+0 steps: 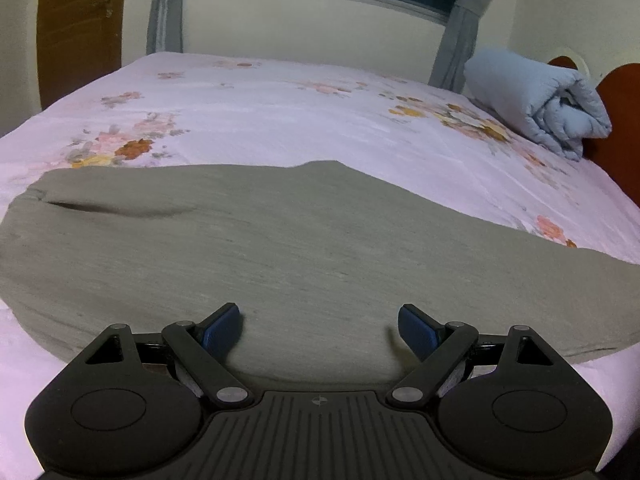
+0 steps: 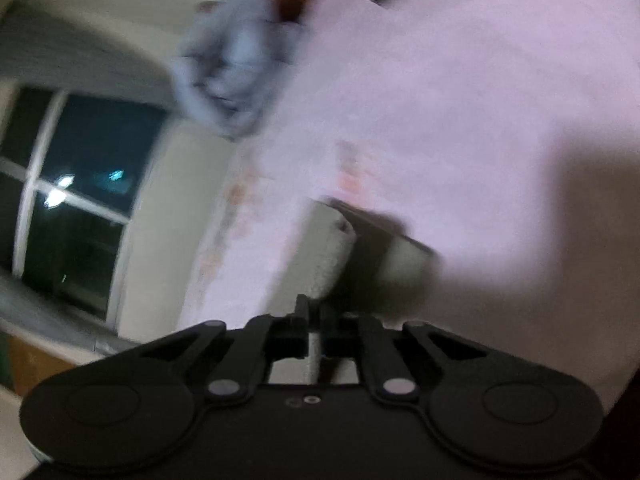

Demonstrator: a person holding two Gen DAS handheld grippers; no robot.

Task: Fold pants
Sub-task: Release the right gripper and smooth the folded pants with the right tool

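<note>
Blue-padded and spread wide, the left tool (image 1: 320, 326) hovers low over the grey-green knit pants (image 1: 248, 240) lying flat across the floral pink bed (image 1: 280, 112), while the right tool (image 2: 314, 320) (blurred) is clenched on a pale ribbed fold of them.

No legible text, labels, brands or numbers in either view. Left wrist view: the only mark is a small round crosshair emblem (image 1: 319, 401) moulded on the ribbed black housing, lower centre of the frame; it carries no letters. The floral bedsheet (image 1: 280, 112), across the middle of the frame, is printed with flowers only, no wording. Right wrist view: heavily motion-blurred; two small round marks (image 2: 304, 401) on the black housing at lower centre cannot be read as characters.
</note>
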